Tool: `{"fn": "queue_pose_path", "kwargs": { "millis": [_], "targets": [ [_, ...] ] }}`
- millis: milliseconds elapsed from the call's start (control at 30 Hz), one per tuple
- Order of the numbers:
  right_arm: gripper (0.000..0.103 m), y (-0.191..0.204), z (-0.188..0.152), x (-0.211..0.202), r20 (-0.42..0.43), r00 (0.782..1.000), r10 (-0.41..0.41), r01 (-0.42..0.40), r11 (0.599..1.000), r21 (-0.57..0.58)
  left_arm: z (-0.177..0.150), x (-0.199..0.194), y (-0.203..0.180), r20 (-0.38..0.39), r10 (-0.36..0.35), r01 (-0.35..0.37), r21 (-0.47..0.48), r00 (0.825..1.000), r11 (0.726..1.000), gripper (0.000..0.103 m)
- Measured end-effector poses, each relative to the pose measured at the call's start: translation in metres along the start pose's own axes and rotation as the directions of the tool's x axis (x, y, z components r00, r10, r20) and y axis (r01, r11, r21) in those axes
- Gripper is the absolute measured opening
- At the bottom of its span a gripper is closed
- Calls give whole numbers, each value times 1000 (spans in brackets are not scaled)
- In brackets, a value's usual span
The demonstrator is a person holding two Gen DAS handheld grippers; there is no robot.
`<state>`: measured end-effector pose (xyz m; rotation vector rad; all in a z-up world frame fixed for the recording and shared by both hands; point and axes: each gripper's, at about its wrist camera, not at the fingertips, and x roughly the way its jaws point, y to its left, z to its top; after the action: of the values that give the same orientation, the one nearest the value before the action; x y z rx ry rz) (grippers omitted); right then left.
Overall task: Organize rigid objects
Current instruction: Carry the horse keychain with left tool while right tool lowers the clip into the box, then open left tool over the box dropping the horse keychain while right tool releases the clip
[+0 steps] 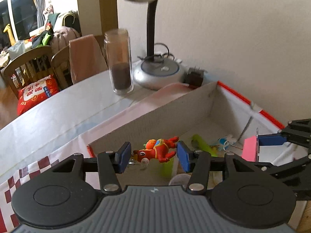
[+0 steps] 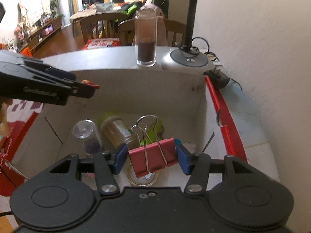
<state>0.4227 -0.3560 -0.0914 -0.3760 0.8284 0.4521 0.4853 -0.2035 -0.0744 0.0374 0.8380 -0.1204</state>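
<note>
Toy and clip, each clenched in a claw over the box, could snag its wall if lowered off-centre.

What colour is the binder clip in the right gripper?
The binder clip is red-pink with silver wire handles, held in the right gripper; the right wrist view shows it best.

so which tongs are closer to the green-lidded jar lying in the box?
Right, as far as I can tell. The right tongs, holding the red binder clip, hang just in front of the jar. The left tongs, gripping the toy horse, sit by the box's left wall.
</note>
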Motion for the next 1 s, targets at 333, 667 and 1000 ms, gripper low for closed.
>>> {"fn": "queue_pose_path", "kwargs": {
  "millis": [333, 667, 1000],
  "targets": [
    [54, 4, -3, 23, -95, 996, 6, -10, 999, -45, -1, 33, -13, -117, 25, -20, 44, 993, 999, 51],
    [55, 2, -5, 32, -141, 990, -9, 5, 999, -32, -6, 46, -13, -200, 20, -15, 26, 980, 1000, 51],
    [60, 4, -4, 28, -136, 991, -8, 5, 1000, -24, -6, 44, -13, -200, 11, -7, 23, 980, 1000, 52]
  ]
}}
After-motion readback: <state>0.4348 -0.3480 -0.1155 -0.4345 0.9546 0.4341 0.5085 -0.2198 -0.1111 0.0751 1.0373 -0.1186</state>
